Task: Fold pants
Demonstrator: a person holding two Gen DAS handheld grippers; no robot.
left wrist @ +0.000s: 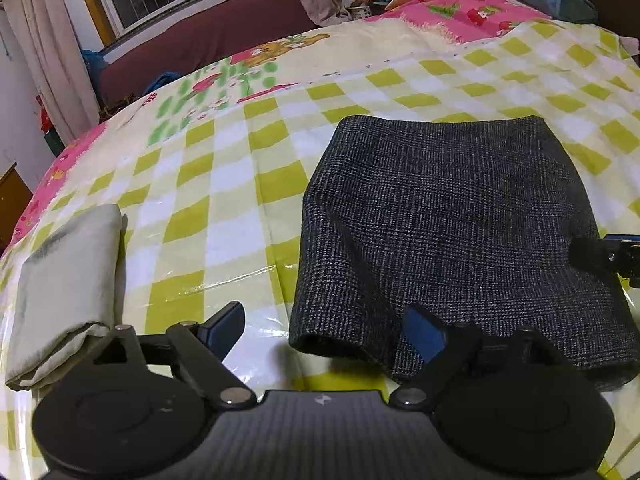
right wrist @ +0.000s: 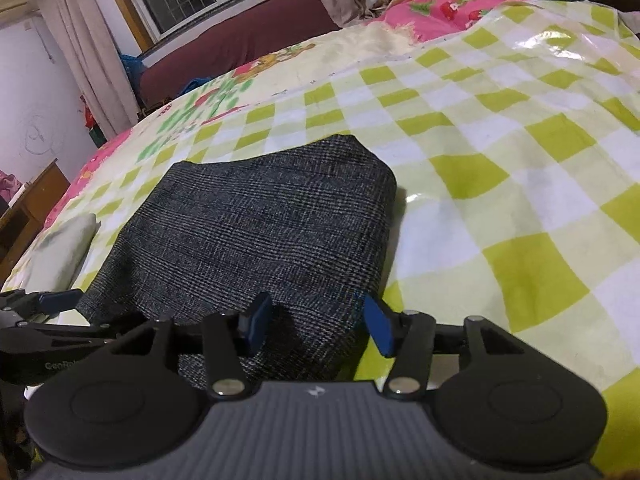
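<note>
Dark grey checked pants (left wrist: 448, 232) lie on a yellow-green-and-white chequered sheet (left wrist: 240, 184).

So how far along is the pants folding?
The dark shorts lie spread flat on the checked cover, with no fold showing yet. A grey cloth already sits folded at the left. Both grippers are open at the near hem: the left gripper at one leg, the right gripper at the other. Gripping and folding remain.
</note>
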